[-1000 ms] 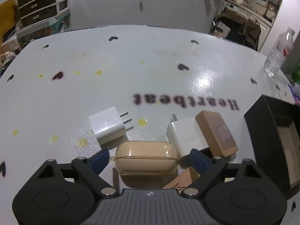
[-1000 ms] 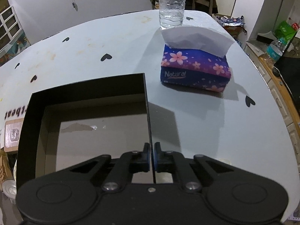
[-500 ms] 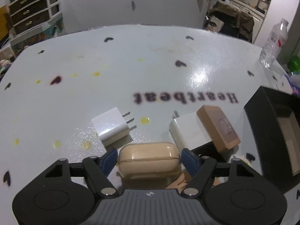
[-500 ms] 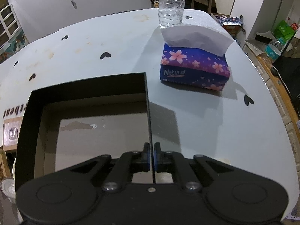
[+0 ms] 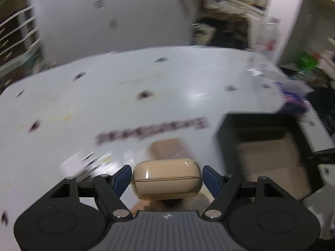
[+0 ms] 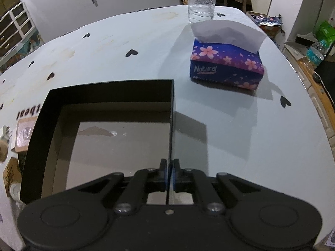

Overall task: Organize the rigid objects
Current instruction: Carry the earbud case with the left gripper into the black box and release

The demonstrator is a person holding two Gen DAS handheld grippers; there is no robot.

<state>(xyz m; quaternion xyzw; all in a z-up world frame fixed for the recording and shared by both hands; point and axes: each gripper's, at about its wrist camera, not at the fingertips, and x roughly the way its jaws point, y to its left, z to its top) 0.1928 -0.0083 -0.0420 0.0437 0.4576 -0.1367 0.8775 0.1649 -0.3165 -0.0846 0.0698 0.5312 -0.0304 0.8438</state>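
My left gripper (image 5: 167,177) is shut on a beige earbud case (image 5: 166,181) and holds it above the white table; the view is blurred by motion. The open black box (image 5: 270,146) lies to its right, a tan block (image 5: 167,148) and a blurred white charger (image 5: 72,164) beyond it. My right gripper (image 6: 169,175) is shut on the right wall of the black box (image 6: 173,125), whose grey floor is bare. The tan block (image 6: 24,135) and a charger (image 6: 5,132) show left of the box.
A purple floral tissue pack (image 6: 226,67) sits right of the box, with a water bottle (image 6: 201,2) behind it. The table edge (image 6: 309,96) runs along the right, clutter beyond. Small cartons (image 6: 11,173) lie at the box's near left.
My left gripper has closed on the earbud case, lifted it off the table and swung right toward the box. The right gripper keeps holding the box wall.
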